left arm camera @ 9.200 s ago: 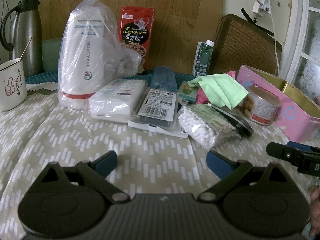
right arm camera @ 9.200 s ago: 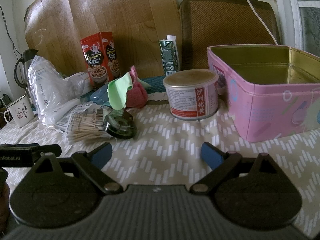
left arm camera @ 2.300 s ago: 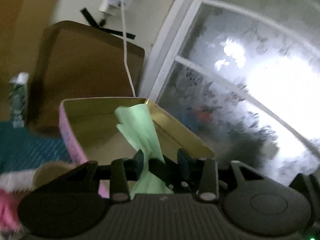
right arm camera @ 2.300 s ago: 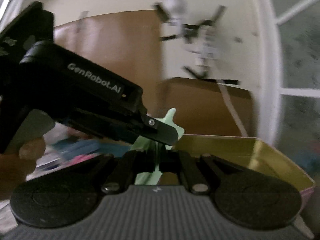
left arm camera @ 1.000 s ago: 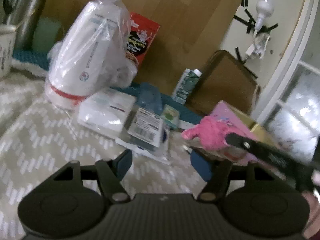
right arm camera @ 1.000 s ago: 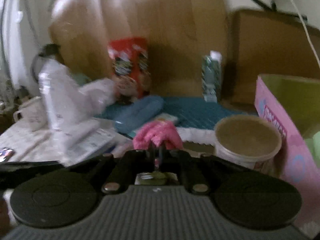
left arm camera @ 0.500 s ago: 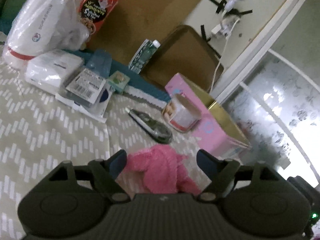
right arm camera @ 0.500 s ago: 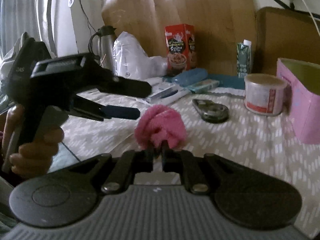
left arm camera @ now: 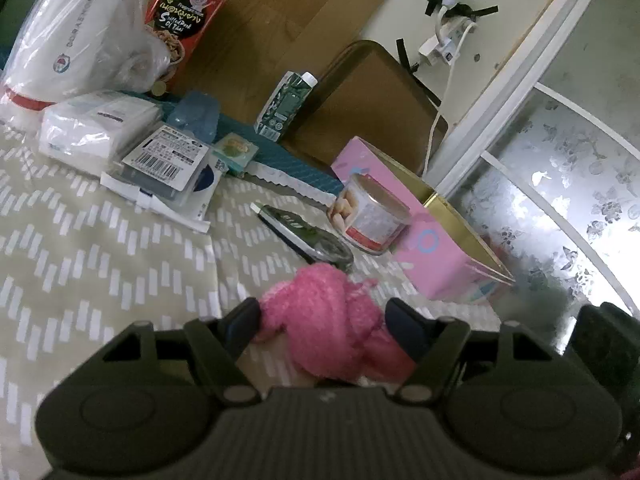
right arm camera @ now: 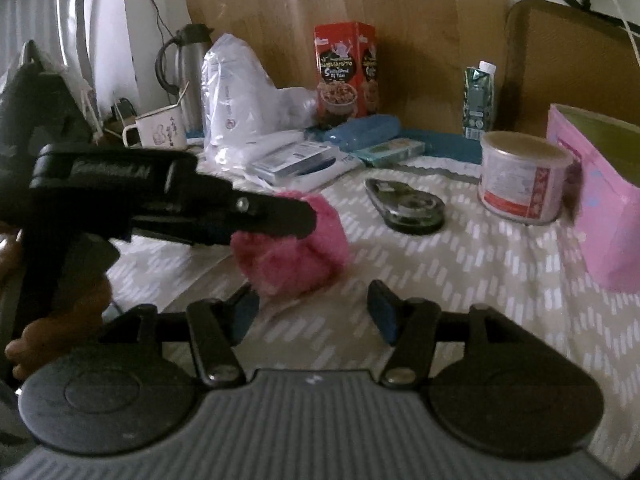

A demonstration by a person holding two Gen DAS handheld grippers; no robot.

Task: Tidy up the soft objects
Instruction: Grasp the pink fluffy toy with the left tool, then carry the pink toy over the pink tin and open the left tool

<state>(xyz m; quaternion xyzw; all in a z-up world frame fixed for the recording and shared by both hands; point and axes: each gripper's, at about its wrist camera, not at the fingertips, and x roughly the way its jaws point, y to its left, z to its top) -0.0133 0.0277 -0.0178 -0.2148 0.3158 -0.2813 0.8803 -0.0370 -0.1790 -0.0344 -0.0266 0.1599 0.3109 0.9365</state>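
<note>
Pink fluffy cloth (left arm camera: 332, 312) sits between closing left tongs (left arm camera: 326, 320); right tongs (right arm camera: 314, 312) opening, empty.

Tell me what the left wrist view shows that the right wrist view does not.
Only the left wrist view: the frosted window and the taped wall plug. Only the right wrist view: the steel flask, the enamel mug and the left gripper from outside. Both: the pink fluffy cloth, the round tin and the pink box.
</note>
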